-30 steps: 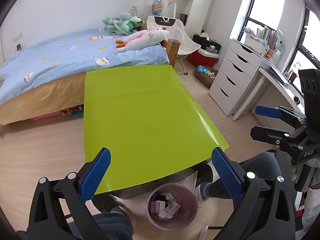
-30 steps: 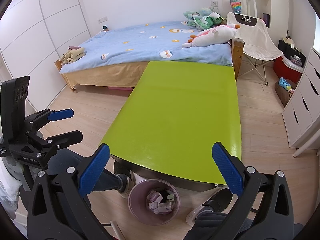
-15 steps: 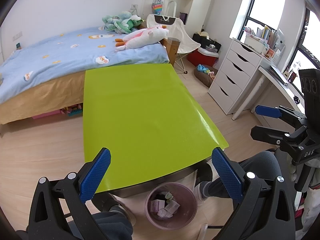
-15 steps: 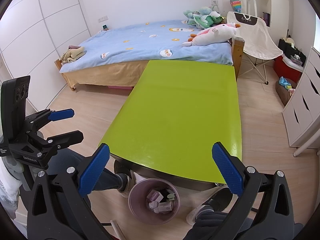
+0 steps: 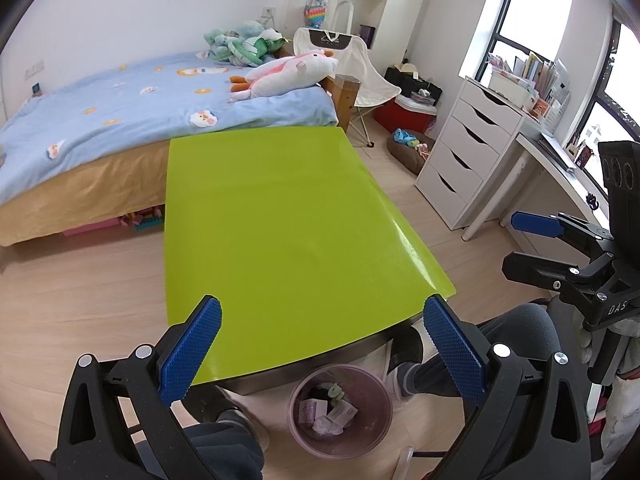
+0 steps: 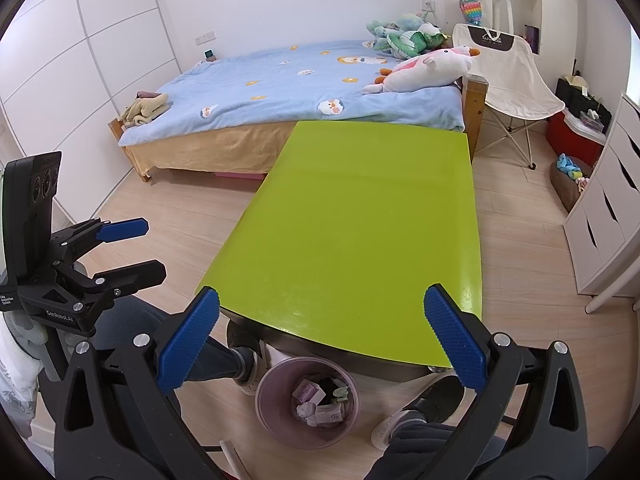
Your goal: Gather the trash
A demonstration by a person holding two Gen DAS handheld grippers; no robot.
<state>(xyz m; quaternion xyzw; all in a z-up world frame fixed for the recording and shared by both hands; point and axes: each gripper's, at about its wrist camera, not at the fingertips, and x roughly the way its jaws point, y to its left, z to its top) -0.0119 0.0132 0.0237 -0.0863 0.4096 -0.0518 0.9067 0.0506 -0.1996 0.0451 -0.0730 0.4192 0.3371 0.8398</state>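
Note:
A pink waste bin (image 5: pixel 340 412) stands on the floor under the near edge of the bright green table (image 5: pixel 280 220); it holds several crumpled papers and small boxes (image 5: pixel 332 410). The bin also shows in the right wrist view (image 6: pixel 306 402). My left gripper (image 5: pixel 322 344) is open and empty, held above the table's near edge and the bin. My right gripper (image 6: pixel 320 340) is open and empty at the same edge, to the right of the left one. Each gripper shows from the side in the other's view: the right gripper (image 5: pixel 536 236) and the left gripper (image 6: pixel 124 244).
A bed (image 5: pixel 120 112) with a blue cover and plush toys lies behind the table. A white folding chair (image 5: pixel 360 68), a white drawer unit (image 5: pixel 468 152) and a desk stand on the right. The person's legs and feet (image 5: pixel 404 360) flank the bin.

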